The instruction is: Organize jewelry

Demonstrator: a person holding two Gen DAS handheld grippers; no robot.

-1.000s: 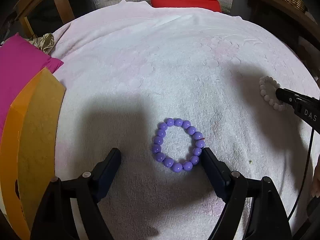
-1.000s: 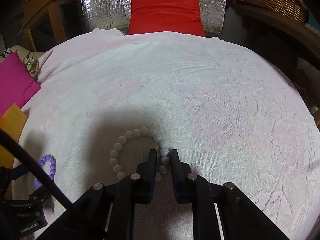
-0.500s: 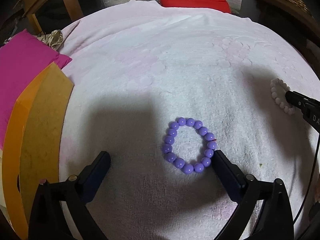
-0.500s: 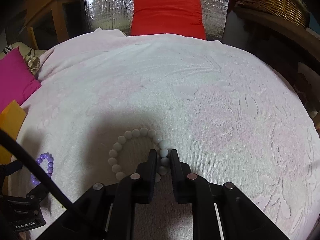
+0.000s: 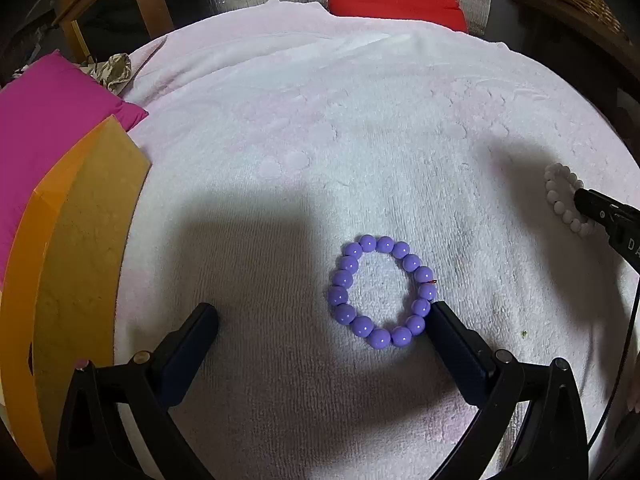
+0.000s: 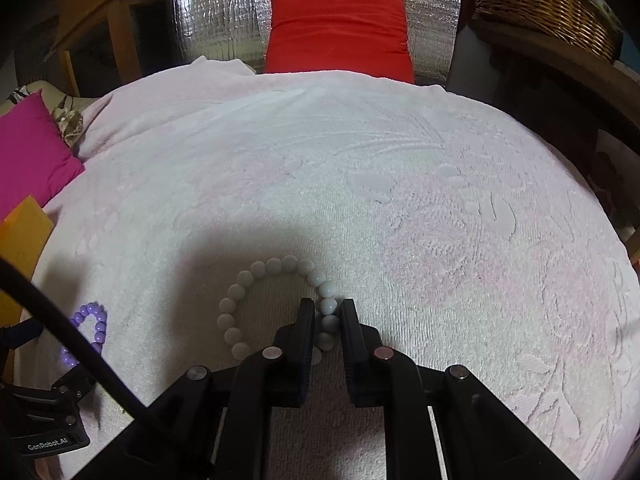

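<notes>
A purple bead bracelet (image 5: pixel 382 290) lies flat on the pale pink towel (image 5: pixel 360 140). My left gripper (image 5: pixel 322 311) is open wide around it. The right fingertip (image 5: pixel 438 312) sits against the bracelet's lower right beads and the left fingertip is well clear. A white bead bracelet (image 6: pixel 274 266) lies on the same towel, and my right gripper (image 6: pixel 327 305) is shut on its right side, with beads pinched between the pads. In the left wrist view the white bracelet (image 5: pixel 560 196) shows at the far right. In the right wrist view the purple bracelet (image 6: pixel 98 320) shows at the lower left.
An orange cardboard box (image 5: pixel 80 240) and a magenta cushion (image 5: pixel 48 120) lie along the towel's left edge. A red cushion (image 6: pixel 340 28) leans on silver foil at the back. A wicker basket (image 6: pixel 548 0) stands back right. A black cable (image 6: pixel 80 352) crosses the lower left.
The left gripper's jaws have spread wider, with the left finger moving away from the purple bracelet. The bracelet stays on the towel. The right gripper keeps its grip on the white bracelet.
</notes>
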